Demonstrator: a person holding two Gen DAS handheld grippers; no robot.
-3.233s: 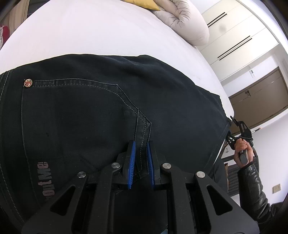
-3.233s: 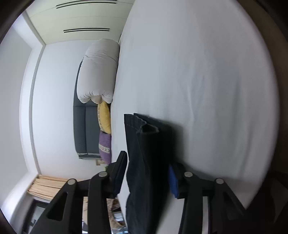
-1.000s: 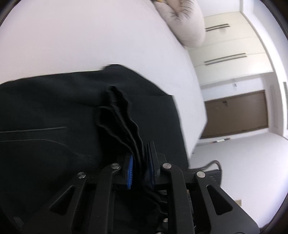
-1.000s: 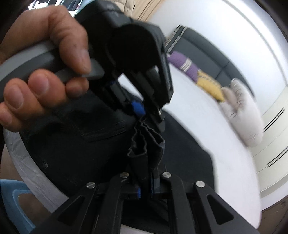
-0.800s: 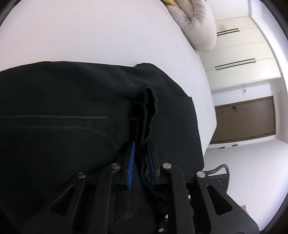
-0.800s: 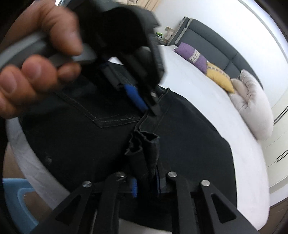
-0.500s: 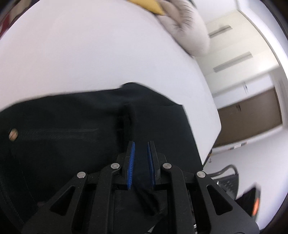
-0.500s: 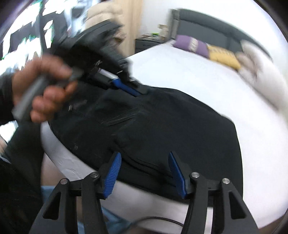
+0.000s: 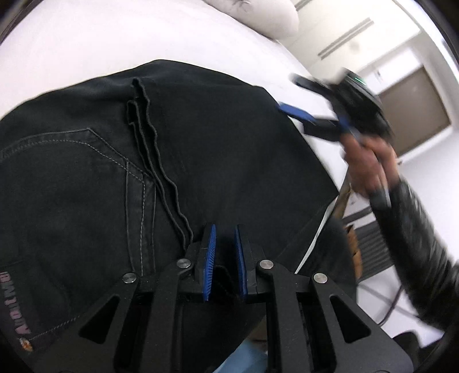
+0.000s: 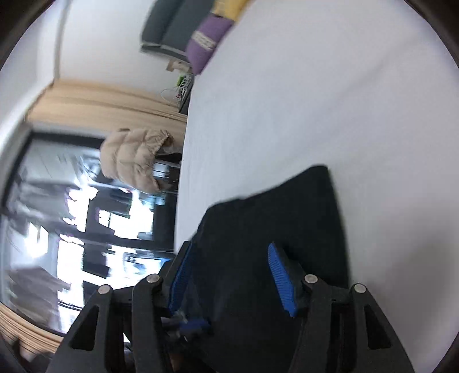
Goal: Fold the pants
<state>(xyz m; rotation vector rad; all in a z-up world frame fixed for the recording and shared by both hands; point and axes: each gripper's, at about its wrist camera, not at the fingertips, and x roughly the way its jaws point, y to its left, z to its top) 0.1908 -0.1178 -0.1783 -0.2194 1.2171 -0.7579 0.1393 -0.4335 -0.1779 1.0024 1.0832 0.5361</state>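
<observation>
The black pants [image 9: 200,137] lie folded on the white bed [image 9: 86,43], hem edges stacked over the back pocket. My left gripper [image 9: 223,246] hovers low over the cloth with its jaws slightly apart and nothing between the blue pads. My right gripper [image 9: 298,97] shows blurred at the pants' right edge, held in a hand, jaws wide. In the right wrist view the open right gripper [image 10: 229,269] is over a corner of the pants [image 10: 272,215].
A grey-white pillow [image 9: 258,14] lies at the head of the bed. Wardrobe doors and a brown door [image 9: 416,112] stand beyond. In the right wrist view a purple cushion [image 10: 206,48], beige curtain [image 10: 114,100] and window sit past the bed edge.
Both grippers have let go of the hem ends, which now lie flat on the pants. The right gripper opened wide and swung off to the pants' right edge.
</observation>
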